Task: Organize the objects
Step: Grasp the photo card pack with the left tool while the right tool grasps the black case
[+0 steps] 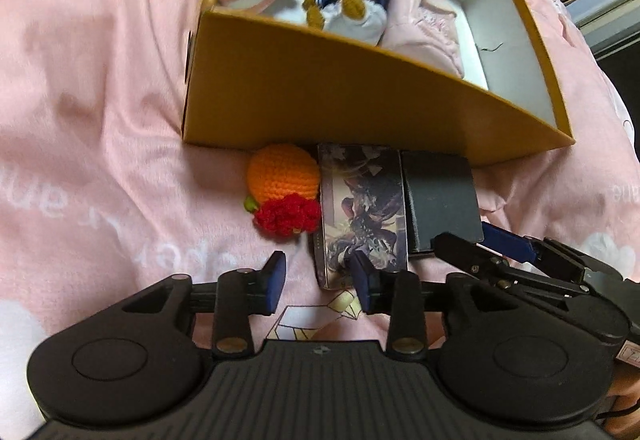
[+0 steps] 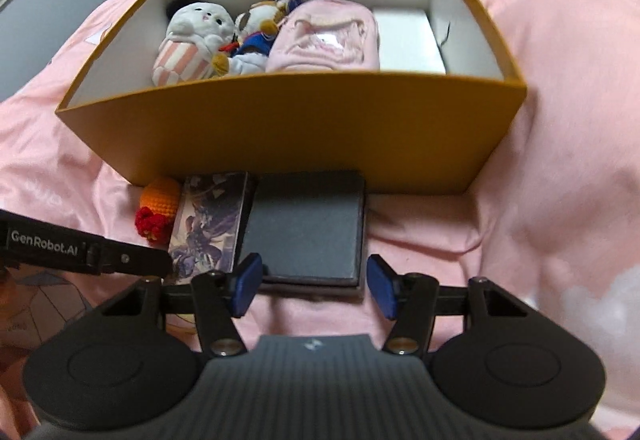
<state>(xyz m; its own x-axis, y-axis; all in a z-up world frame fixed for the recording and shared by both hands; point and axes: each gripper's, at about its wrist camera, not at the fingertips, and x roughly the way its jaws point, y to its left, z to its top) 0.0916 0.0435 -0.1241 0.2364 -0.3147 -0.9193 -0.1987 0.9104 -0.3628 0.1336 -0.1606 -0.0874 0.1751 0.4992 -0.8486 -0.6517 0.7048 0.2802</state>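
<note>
Now both claws are spread, the left gripper near the illustrated box, the right gripper perhaps touching the black box, at 6 o'clock of the yellow box.

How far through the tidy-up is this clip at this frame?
Done: a striped plush, a cat plush and a pink pouch lie inside the orange box. In hand: nothing; the open right gripper straddles the black box. Left outside: that, the illustrated box and the crochet orange.
</note>
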